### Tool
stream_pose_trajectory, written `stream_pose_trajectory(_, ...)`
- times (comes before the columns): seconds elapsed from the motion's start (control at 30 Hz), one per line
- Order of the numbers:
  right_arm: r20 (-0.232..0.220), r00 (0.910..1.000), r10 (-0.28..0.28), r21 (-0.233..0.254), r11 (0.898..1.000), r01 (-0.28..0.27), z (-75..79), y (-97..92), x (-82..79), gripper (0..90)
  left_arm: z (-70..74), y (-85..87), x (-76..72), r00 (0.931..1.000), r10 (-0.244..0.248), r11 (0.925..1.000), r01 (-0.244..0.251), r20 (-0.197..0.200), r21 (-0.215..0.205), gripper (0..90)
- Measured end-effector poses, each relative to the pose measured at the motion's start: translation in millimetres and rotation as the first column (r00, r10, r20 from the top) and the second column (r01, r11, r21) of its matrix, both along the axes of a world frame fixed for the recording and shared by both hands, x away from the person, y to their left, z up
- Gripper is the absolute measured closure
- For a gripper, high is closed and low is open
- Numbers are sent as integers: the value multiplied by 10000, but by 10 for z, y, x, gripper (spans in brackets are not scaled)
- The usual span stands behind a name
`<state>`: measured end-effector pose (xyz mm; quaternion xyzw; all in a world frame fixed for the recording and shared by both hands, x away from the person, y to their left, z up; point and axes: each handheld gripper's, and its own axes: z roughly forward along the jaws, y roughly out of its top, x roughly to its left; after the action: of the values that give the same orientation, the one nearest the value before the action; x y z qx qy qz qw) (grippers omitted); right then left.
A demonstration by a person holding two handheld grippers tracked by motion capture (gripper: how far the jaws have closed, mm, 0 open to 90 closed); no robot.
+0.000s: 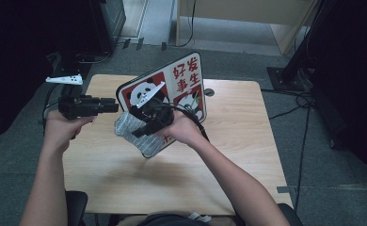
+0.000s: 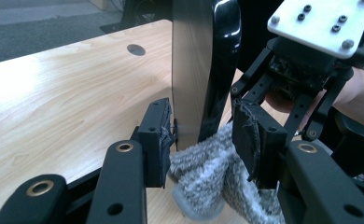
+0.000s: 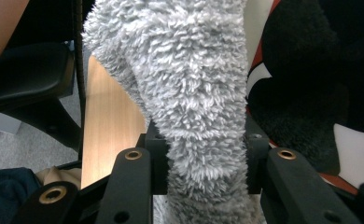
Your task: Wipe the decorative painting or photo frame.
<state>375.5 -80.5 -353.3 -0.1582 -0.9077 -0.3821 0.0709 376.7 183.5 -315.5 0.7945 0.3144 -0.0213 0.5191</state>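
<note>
While the right gripper (image 3: 202, 158) clamps the fuzzy grey sock (image 3: 189, 84), the panda board (image 1: 181, 82) stands tilted above mid-table.
Left gripper (image 2: 203, 140) is open, jaws straddling the board's edge, sock between them.

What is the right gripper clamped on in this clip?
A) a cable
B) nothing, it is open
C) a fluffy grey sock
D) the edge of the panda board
C: in the right gripper view the right gripper pinches the fluffy grey sock between its fingers.
</note>
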Motion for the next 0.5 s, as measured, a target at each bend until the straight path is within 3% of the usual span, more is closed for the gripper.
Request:
stream_pose_trajectory(0.23, -38, 10000, -8, -24, 10000, 8, -24, -4, -2, 654, -20, -97, 88, 9996, -159, 9998, 158, -216, -80, 594)
stream_pose_trajectory(0.5, -50, 10000, -20, 25, 10000, 21, -54, -9, -10, 654, -17, -212, 103, 9988, -450, 9990, 451, -216, 45, 730)
